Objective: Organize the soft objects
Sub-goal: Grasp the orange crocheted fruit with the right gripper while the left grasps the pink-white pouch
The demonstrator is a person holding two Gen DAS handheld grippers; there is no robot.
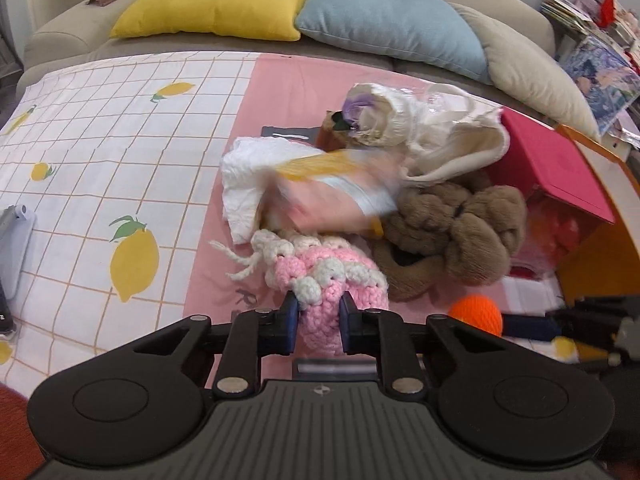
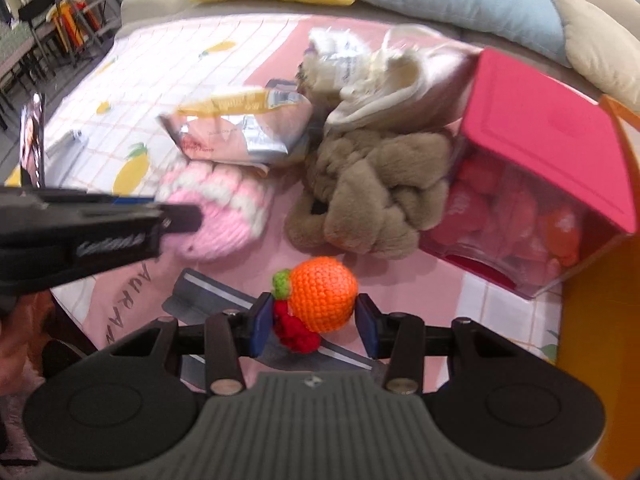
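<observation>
Left gripper (image 1: 319, 312): its fingers sit either side of the near end of the crocheted pouch (image 1: 332, 280), which lies on the bedsheet (image 1: 120, 140)
Right gripper (image 2: 314, 320): the crocheted fruit (image 2: 322, 294) sits between its fingers, right of the pouch
Plush toy (image 1: 452, 232): right of the pouch, behind the fruit
Snack packet (image 2: 240, 128): behind the pouch, left of the plush toy
Cloth bag (image 1: 452, 140): behind the plush toy, resting on it
Lidded box (image 2: 540, 184): right of the plush toy, just beside it
Pillows (image 1: 384, 20): in a row along the sofa (image 1: 60, 36), behind the bedsheet
</observation>
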